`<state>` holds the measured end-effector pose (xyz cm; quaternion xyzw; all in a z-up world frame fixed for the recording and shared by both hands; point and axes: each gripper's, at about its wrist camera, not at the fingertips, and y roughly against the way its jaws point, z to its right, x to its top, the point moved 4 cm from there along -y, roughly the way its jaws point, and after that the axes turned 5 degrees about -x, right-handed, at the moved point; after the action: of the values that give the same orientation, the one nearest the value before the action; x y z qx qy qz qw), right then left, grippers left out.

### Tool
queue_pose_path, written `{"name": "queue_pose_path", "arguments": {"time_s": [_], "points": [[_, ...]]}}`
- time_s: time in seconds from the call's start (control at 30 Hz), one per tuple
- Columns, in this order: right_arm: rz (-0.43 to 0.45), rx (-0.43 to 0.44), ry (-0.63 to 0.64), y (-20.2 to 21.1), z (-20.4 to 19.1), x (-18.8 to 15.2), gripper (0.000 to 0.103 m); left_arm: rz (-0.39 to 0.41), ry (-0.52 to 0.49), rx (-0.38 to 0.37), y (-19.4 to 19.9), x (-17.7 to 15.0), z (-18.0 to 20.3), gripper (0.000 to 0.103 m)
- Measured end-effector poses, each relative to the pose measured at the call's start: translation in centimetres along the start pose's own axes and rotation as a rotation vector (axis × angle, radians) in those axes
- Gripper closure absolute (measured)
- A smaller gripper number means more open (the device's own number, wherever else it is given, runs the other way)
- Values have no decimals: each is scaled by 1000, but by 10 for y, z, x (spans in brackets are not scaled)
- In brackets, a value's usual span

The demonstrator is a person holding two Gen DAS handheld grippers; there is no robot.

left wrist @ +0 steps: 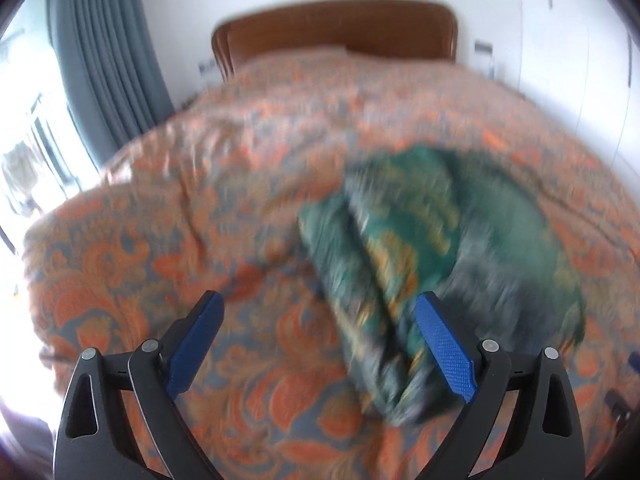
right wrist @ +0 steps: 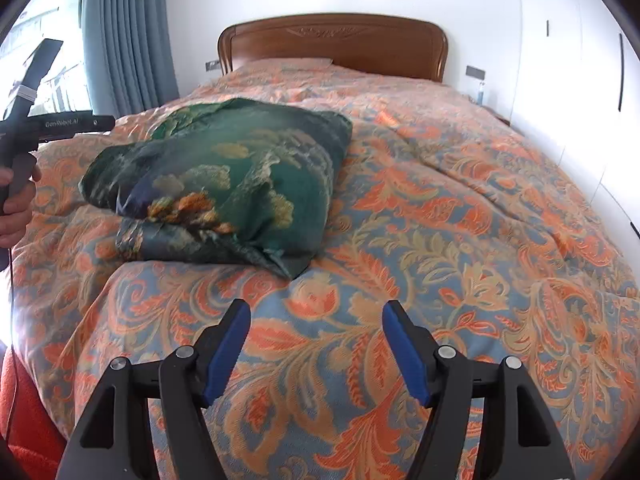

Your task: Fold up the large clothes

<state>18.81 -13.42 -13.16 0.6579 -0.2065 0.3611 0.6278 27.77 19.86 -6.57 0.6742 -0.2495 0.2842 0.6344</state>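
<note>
Both claws, left (left wrist: 320, 344) and right (right wrist: 316, 350), are hovering spread and empty before folded green garment (right wrist: 224, 188) on bed (right wrist: 460, 220), whose loose layers are risking slumping open if nudged

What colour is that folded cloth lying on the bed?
The folded cloth is dark green with yellow-orange and blue-grey printed patches, seen sharpest in the right wrist view.

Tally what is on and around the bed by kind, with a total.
Folded green garment: 1
Orange floral bedspread: 1
Wooden headboard: 1
Blue-grey curtain: 1
Grippers, both open and empty: 2, left gripper, right gripper
Total: 6
</note>
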Motion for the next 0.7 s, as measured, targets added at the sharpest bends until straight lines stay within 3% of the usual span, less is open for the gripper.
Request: {"name": "queue_pose_path", "arguments": {"time_s": [0.1,0.17,0.27,0.33,0.43,0.53,0.7], "points": [[4,-2,0,7,4,2,33,-111,67,-161,-12,-19,-23,6],[20,-8,-13,13,11,4,29,-194,210,-327,-19,-30,-51,6],[20,-9,-50,16,24,4,28,-182,447,-530,-20,-24,-90,6],[5,-4,-75,13,30,4,28,-168,521,-654,-26,-11,-100,4],[-15,21,-115,5,34,10,28,-204,495,-721,-52,4,-87,3],[-12,65,-151,1,32,26,28,-297,503,-764,-93,3,-61,3],[25,140,-172,-9,35,72,27,-366,497,-751,-136,-10,-41,1]]}}
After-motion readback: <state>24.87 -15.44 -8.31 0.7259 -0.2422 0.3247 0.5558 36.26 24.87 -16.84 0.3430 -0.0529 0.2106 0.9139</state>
